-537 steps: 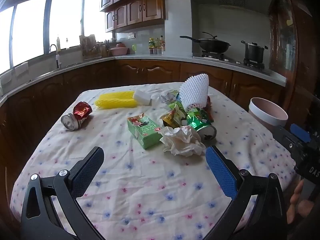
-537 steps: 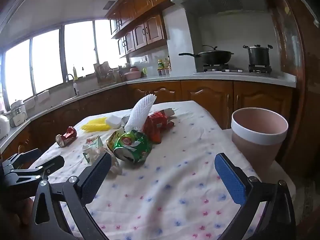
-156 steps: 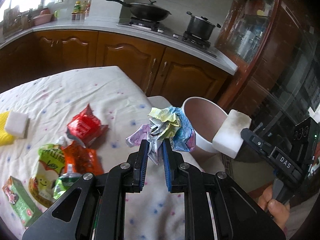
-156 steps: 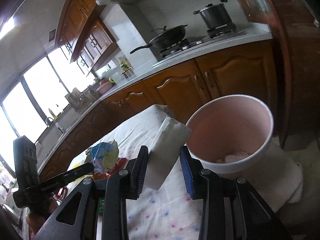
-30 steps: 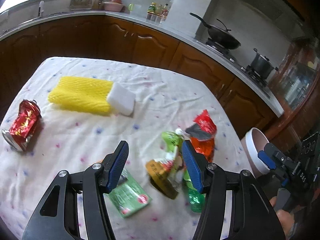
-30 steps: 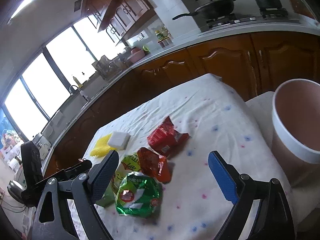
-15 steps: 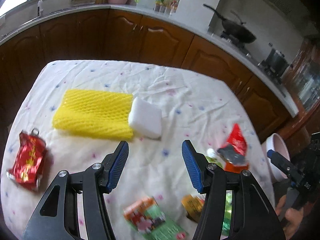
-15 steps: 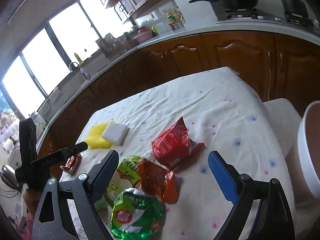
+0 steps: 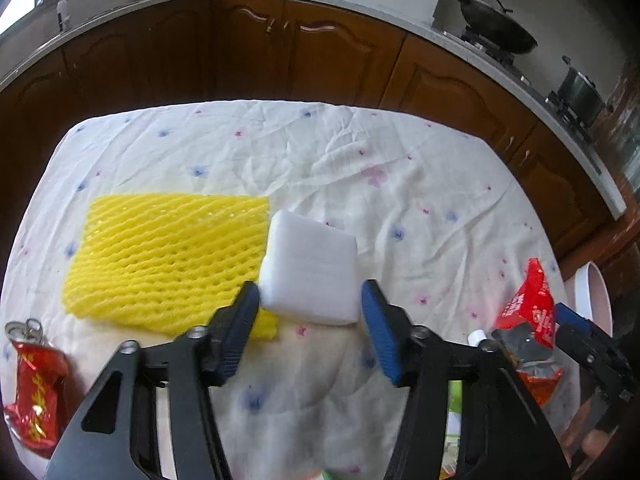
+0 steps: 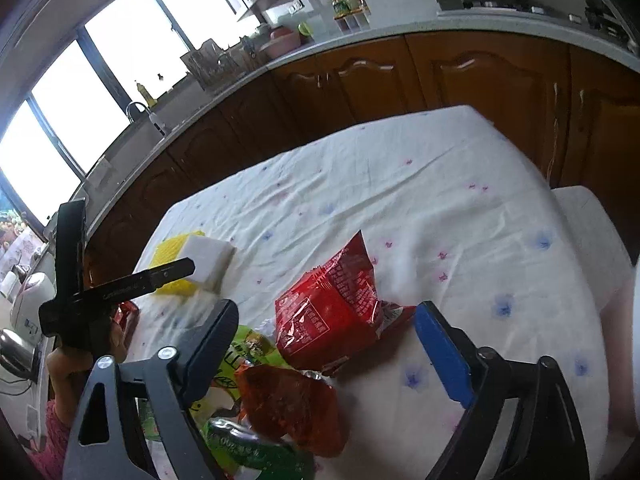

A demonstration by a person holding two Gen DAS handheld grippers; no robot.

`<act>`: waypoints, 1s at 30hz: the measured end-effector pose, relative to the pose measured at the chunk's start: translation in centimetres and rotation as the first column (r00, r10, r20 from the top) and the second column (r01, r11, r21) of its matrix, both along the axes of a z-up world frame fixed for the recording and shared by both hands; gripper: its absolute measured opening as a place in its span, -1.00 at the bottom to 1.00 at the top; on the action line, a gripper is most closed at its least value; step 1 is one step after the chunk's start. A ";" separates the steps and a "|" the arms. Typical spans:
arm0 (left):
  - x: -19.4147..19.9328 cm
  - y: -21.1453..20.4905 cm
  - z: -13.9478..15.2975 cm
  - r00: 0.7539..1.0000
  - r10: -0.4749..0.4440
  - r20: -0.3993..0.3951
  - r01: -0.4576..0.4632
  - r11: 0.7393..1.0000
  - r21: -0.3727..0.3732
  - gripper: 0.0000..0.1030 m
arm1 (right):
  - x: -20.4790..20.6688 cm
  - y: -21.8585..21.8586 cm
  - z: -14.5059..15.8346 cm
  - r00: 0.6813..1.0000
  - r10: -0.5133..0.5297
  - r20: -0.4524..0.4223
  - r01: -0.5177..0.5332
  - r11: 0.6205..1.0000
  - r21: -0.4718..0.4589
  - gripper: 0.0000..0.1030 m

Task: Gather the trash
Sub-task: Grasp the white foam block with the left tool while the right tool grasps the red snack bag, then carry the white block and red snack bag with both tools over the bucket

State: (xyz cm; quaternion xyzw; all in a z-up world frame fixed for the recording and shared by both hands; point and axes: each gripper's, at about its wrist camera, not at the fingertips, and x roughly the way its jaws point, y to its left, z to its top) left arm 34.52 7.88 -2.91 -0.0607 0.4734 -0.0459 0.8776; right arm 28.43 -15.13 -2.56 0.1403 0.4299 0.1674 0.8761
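Note:
My left gripper (image 9: 310, 330) is open, its fingers just short of a white foam block (image 9: 312, 268) that lies on the tablecloth against a yellow foam net (image 9: 168, 260). A crushed red can (image 9: 36, 392) lies at the far left. My right gripper (image 10: 324, 354) is open over a red snack wrapper (image 10: 332, 304), with an orange wrapper (image 10: 296, 412) and green packets (image 10: 240, 352) just below it. The foam block (image 10: 208, 258) and left gripper (image 10: 172, 272) also show in the right wrist view.
The pink bin (image 9: 596, 296) stands off the table's right edge, mostly hidden. A red wrapper (image 9: 532, 308) lies at the right in the left wrist view. Wooden cabinets (image 9: 320, 56) and a counter with a wok (image 9: 496, 36) run behind the table.
My left gripper has moved forward and down toward the white foam block, which now sits just ahead of its fingers. My right gripper has moved closer to the red wrapper.

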 end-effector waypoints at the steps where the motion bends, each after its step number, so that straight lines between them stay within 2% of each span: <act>1: 0.1 -0.1 -0.1 1.000 -0.003 0.001 0.003 1.000 0.015 -0.33 | 0.1 0.1 -0.3 1.000 0.005 -0.008 -0.005 1.000 -0.002 0.47; 2: 0.1 -0.3 -0.2 1.000 -0.009 0.005 0.009 1.000 0.024 -0.47 | 0.2 0.2 -0.5 1.000 0.009 -0.013 -0.009 1.000 -0.002 0.24; 3: 0.0 -0.3 -0.1 1.000 -0.012 0.015 0.012 1.000 0.029 -0.48 | 0.3 0.2 -0.7 1.000 0.013 -0.020 -0.013 1.000 0.000 0.09; 4: -0.1 -0.3 0.0 1.000 -0.016 0.026 0.015 0.999 0.033 -0.56 | 0.4 0.1 -0.9 1.000 0.014 -0.028 -0.014 1.000 0.006 -0.20; 8: -0.9 -0.5 1.0 0.997 -0.035 0.071 0.033 0.999 0.030 -0.69 | 0.1 -0.4 -1.1 1.000 0.000 -0.022 0.001 1.000 0.027 -0.36; 25: -6.4 -3.4 6.2 0.972 -0.084 0.219 0.104 0.992 -0.078 -0.70 | -4.1 -3.8 2.8 0.990 -0.095 0.101 0.087 0.993 0.084 -0.39; 30: -8.1 -4.7 7.0 0.966 -0.104 0.236 0.133 0.985 -0.111 -0.70 | -5.7 -4.9 3.5 0.986 -0.117 0.123 0.105 0.990 0.096 -0.39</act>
